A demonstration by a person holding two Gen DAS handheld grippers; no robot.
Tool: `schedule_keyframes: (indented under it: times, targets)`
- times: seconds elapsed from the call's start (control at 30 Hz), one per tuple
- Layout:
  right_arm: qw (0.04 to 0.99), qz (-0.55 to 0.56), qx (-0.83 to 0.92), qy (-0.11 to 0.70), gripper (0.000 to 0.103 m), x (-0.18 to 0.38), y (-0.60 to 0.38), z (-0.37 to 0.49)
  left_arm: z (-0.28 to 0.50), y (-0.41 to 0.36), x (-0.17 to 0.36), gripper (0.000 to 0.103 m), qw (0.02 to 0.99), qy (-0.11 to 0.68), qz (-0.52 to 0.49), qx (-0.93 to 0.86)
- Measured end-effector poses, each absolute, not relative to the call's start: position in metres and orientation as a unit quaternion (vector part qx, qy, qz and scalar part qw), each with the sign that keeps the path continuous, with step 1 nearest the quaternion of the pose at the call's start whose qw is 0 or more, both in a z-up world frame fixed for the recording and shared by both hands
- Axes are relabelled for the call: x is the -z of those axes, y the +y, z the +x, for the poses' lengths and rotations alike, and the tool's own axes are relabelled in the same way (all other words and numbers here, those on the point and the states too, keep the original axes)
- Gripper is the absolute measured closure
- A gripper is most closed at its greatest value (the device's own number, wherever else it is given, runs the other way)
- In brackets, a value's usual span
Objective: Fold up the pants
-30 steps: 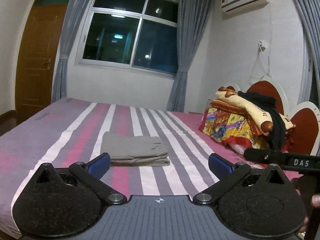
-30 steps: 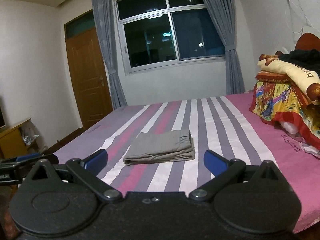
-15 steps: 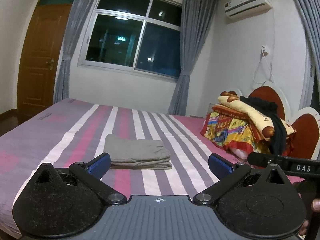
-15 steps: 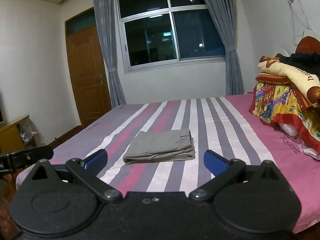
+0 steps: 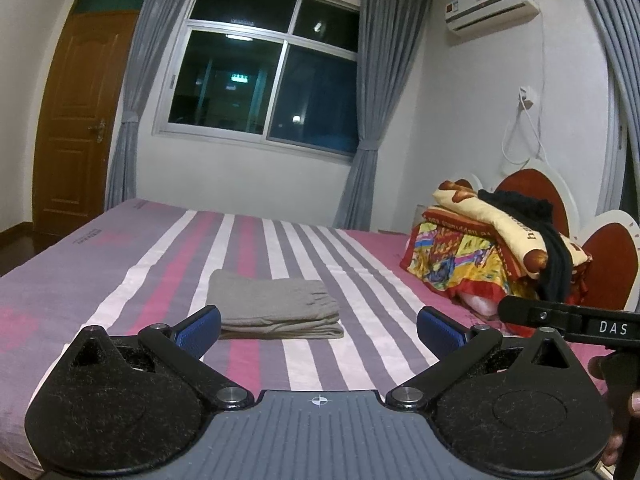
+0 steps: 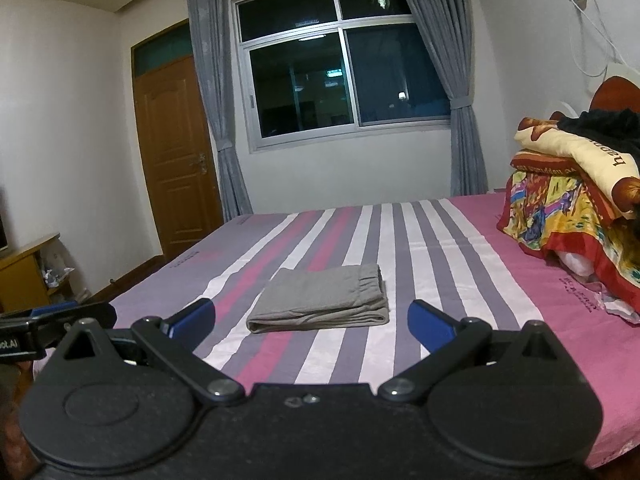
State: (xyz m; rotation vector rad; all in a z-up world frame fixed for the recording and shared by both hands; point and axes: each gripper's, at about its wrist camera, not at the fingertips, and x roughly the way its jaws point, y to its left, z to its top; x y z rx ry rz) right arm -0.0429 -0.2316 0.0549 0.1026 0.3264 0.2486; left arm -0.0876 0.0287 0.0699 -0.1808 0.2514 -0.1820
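Note:
The grey pants (image 5: 276, 304) lie folded into a flat rectangle in the middle of the striped bed (image 5: 120, 264); they also show in the right wrist view (image 6: 324, 300). My left gripper (image 5: 319, 326) is open and empty, held back from the bed's near edge, apart from the pants. My right gripper (image 6: 311, 322) is open and empty too, likewise short of the pants. The right gripper's body (image 5: 568, 320) shows at the right of the left wrist view, and the left gripper's body (image 6: 52, 320) at the left of the right wrist view.
A pile of colourful bedding with a black garment on top (image 5: 492, 240) sits at the head of the bed on the right, before a red headboard (image 5: 608, 256). A window (image 5: 260, 80), curtains and a wooden door (image 5: 80, 120) line the far wall. A small wooden cabinet (image 6: 24, 272) stands left.
Both grippers have tilted up and drawn back slightly, so the pants sit a little lower in view. The pants have not moved.

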Motion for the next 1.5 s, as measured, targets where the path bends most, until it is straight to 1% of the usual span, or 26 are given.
schedule_keyframes:
  times: [1.5]
  targets:
    - [0.978, 0.044, -0.127, 0.16, 0.0, -0.0536, -0.2314, -0.0444, -0.0927, 0.0308, -0.0615, 0.0, 0.986, 0.118, -0.077, 0.091]
